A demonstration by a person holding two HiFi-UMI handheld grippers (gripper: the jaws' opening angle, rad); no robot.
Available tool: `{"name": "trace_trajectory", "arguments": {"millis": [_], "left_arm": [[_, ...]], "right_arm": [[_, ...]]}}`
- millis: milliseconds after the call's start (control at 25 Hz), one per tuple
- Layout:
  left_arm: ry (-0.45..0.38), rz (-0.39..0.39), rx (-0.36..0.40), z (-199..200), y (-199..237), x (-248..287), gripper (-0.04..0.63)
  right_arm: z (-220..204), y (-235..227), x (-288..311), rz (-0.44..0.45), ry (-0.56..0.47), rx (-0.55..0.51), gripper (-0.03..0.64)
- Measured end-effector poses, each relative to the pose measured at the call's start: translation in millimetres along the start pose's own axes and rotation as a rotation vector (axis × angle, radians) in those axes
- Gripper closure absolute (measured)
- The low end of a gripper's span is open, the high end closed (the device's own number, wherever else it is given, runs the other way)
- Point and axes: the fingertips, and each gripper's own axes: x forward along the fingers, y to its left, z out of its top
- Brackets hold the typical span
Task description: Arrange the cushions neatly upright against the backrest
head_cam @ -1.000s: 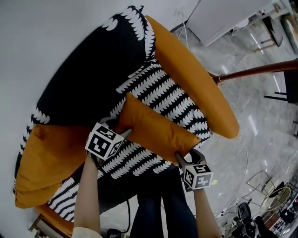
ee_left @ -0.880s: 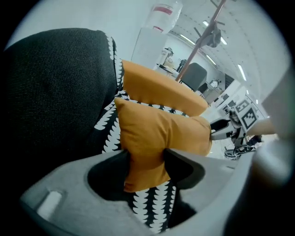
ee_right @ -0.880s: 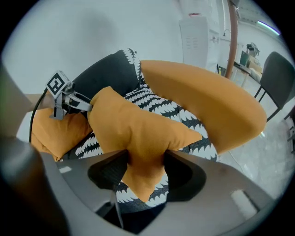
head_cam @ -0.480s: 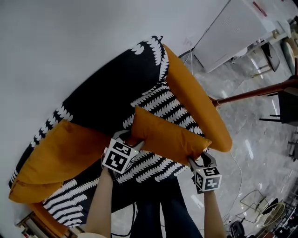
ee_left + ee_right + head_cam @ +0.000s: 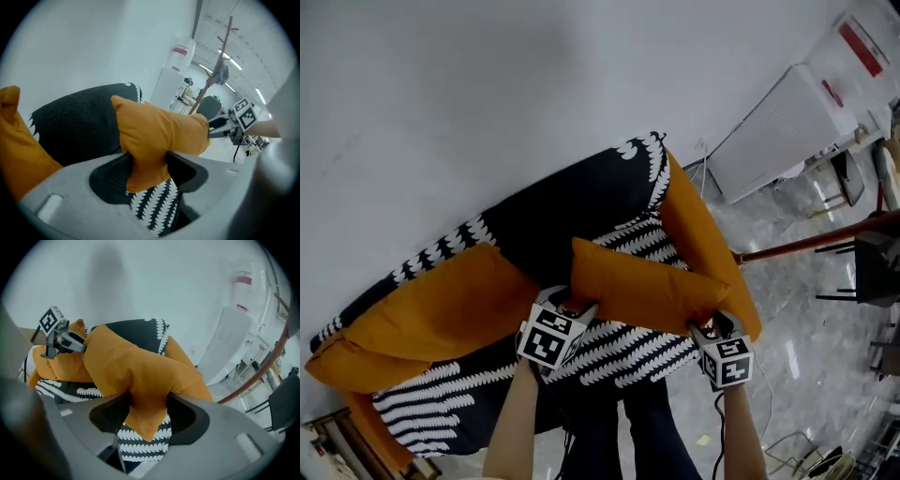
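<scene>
An orange cushion [image 5: 642, 286] hangs lifted over the seat of a black-and-white patterned sofa [image 5: 628, 342], in front of its black backrest [image 5: 572, 211]. My left gripper [image 5: 569, 309] is shut on the cushion's left corner [image 5: 147, 161]. My right gripper [image 5: 712, 328] is shut on its right corner [image 5: 147, 411]. A second, larger orange cushion [image 5: 431, 314] leans against the backrest at the sofa's left end. In the left gripper view the held cushion [image 5: 157, 129] stretches across to the right gripper [image 5: 220, 129].
The sofa has an orange armrest [image 5: 708, 244] on the right and stands against a white wall [image 5: 487, 94]. A white appliance [image 5: 787, 122], a wooden pole [image 5: 816, 242] and a dark chair [image 5: 872, 267] stand on the glossy floor to the right.
The head camera has tilted up, so the sofa sits lower in view. Both grippers have carried the cushion up toward the backrest. The large left cushion now shows leaning upright.
</scene>
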Motion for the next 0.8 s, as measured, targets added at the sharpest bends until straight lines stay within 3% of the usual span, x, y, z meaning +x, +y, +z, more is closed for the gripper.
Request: {"name": "trace_trajectory", "arguments": {"millis": [280, 800], "left_arm": [[-0.037, 0.072, -0.095, -5.2, 3.3, -22.0, 0.345], [-0.106, 0.325, -0.355, -12.7, 24.3, -11.2, 0.345]], "right_arm": [[43.3, -2.1, 3.9, 0.062, -0.009, -0.159, 0.354], [133.1, -14.1, 67.6, 0.231, -0.033, -0.515, 0.356]]}}
